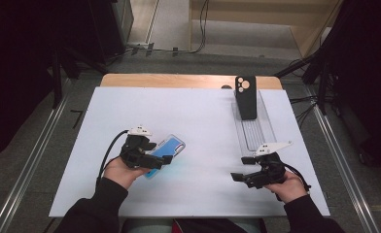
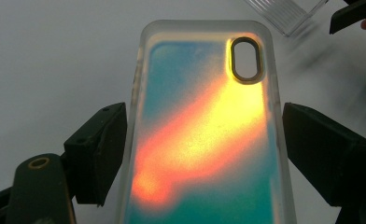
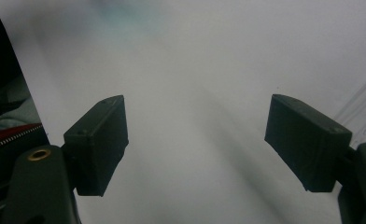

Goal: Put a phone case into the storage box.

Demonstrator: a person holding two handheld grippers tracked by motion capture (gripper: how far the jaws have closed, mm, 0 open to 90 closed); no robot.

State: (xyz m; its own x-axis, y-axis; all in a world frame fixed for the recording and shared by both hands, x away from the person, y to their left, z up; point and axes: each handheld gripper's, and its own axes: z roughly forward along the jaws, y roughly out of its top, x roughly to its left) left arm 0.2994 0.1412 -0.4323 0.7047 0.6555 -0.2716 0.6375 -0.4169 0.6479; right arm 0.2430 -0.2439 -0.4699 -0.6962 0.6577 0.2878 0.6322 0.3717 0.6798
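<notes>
Between left gripper (image 2: 204, 149) jaws, iridescent phone case (image 2: 204, 126) gripped, right gripper (image 3: 195, 144) gaping

lab: white-topped table (image 1: 198, 121), floor rails (image 1: 28, 165), cables (image 1: 303, 104).

tabletop (image 1: 198, 121): white sheet over a wooden top, wood strip bare along the upper edge | clear ribbed tray (image 1: 254, 130): right of centre, running up-down, lying on the sheet | black phone case (image 1: 246, 97): on the tray's upper end, camera cutout upward
</notes>
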